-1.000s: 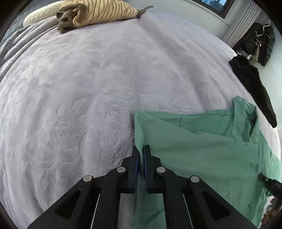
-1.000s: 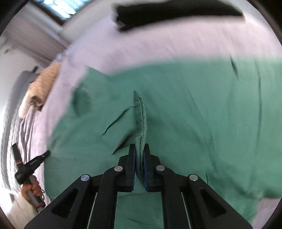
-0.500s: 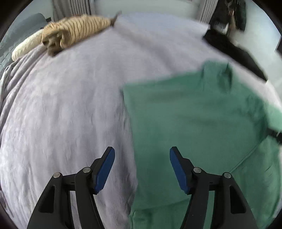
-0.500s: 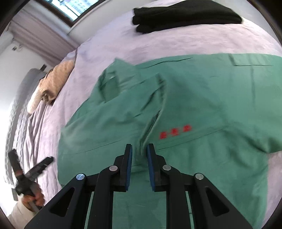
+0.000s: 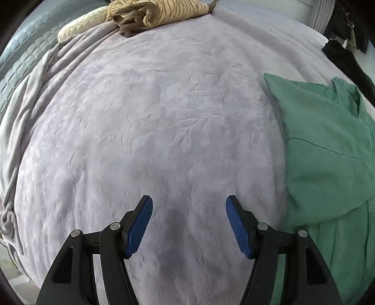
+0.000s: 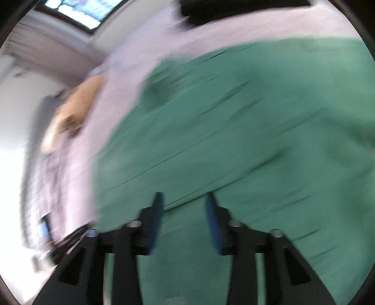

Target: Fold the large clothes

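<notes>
Both grippers have let go of the green shirt since a second ago, when each was pinched shut on a fold of its cloth.

Left wrist view: the left gripper now stands with its blue-padded fingers spread wide and nothing between them. It hangs over bare lilac bedspread, having drifted off the shirt to the left. The shirt lies flat on the bedspread to the right of the right-hand finger, its near edge just beside that finger, its collar toward the far right. A striped tan garment sits bunched at the far edge of the bedspread, well apart from the shirt; a dark garment lies beyond the shirt's collar.

Right wrist view, heavily blurred: the right gripper is directly over the shirt, its jaws opening. The cloth lies below and ahead of the fingers, not pinched by the pads. The ridge of fabric formerly clamped there has dropped flat. Left of the shirt runs the bedspread; beyond the shirt's far edge lies the dark garment.
</notes>
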{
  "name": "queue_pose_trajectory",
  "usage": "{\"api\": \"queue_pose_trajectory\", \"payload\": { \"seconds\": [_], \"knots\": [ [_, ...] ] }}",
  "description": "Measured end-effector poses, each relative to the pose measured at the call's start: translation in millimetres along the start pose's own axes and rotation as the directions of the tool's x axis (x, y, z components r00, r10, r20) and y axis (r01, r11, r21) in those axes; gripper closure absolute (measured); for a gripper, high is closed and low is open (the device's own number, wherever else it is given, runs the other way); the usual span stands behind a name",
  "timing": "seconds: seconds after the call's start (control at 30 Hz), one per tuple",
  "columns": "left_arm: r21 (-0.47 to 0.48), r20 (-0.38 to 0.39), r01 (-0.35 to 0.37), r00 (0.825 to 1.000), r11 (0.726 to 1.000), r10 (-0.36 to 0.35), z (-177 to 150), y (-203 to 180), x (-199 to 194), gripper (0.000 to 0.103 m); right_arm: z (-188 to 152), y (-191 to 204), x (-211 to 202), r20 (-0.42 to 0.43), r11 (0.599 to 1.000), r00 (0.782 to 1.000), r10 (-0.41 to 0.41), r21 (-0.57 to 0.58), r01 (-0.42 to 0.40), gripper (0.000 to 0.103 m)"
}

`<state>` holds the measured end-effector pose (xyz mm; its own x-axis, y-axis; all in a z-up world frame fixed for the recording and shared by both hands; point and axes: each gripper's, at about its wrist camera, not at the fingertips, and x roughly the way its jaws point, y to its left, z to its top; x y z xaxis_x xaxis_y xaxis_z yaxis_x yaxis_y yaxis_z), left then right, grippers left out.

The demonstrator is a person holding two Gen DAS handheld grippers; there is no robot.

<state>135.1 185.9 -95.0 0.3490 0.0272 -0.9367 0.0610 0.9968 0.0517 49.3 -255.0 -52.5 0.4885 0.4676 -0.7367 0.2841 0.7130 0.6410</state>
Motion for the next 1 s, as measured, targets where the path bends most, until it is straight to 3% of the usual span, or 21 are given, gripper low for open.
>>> {"api": "queue_pose_trajectory", "payload": {
  "seconds": [0.1,0.17,0.27,0.3,0.37,0.43,0.57,0.67,0.8,0.93,1.0],
  "knots": [
    [-0.026,-0.004,0.025,1.0,0.999,-0.026,-4.1,3.1,-4.3,0.037,-30.3,41.6,69.7,-0.142,0.985,0.976,0.167,0.056,-0.16,0.045],
    [-0.037,-0.006,0.034,0.999,0.999,-0.034,-5.1,1.9,-6.7,0.037,-37.8,59.0,105.0,-0.172,0.978,0.964,0.205,0.083,-0.193,0.045],
    [-0.04,0.007,0.036,0.999,0.999,-0.036,-9.8,8.7,-19.6,0.037,-44.9,68.8,144.7,-0.167,0.97,0.962,0.216,0.148,-0.192,0.046],
    [-0.039,0.01,0.034,0.999,0.999,-0.034,-12.7,8.3,-24.2,0.037,-45.1,68.8,154.6,-0.163,0.968,0.964,0.211,0.172,-0.183,0.059],
    [-0.036,0.02,0.024,1.0,0.999,-0.023,-17.4,17.2,-30.3,0.037,-46.9,69.6,166.6,-0.171,0.956,0.957,0.235,0.22,-0.195,0.1],
    [-0.033,0.029,0.012,1.0,0.999,-0.012,-21.1,22.6,-31.0,0.037,-49.1,76.3,170.5,-0.163,0.955,0.957,0.242,0.213,-0.205,0.1],
    [-0.02,-0.012,-0.021,1.0,1.0,0.021,-30.0,21.8,-23.9,0.037,-66.2,67.9,184.3,-0.212,0.97,0.961,0.178,0.201,-0.135,0.101],
    [-0.018,-0.013,0.012,1.0,1.0,-0.012,-31.4,12.9,-25.5,0.037,-71.4,64.3,177.4,-0.236,0.973,0.956,0.174,0.189,-0.131,0.101],
    [0.02,-0.011,0.045,0.999,0.999,-0.045,-27.2,-9.5,-29.7,0.037,-81.6,78.9,155.7,-0.307,0.993,0.944,0.118,0.067,-0.102,0.1],
    [0.056,-0.017,0.092,0.996,0.994,-0.092,-25.1,-36.1,-39.0,0.037,-81.1,73.6,115.9,-0.28,0.997,0.957,0.075,0.008,-0.076,0.098],
    [0.087,-0.03,0.108,0.994,0.99,-0.105,-27.2,-53.6,-41.9,0.037,-77.5,64.4,92.4,-0.253,0.999,0.967,0.033,-0.02,-0.039,0.083]
  ]
}}
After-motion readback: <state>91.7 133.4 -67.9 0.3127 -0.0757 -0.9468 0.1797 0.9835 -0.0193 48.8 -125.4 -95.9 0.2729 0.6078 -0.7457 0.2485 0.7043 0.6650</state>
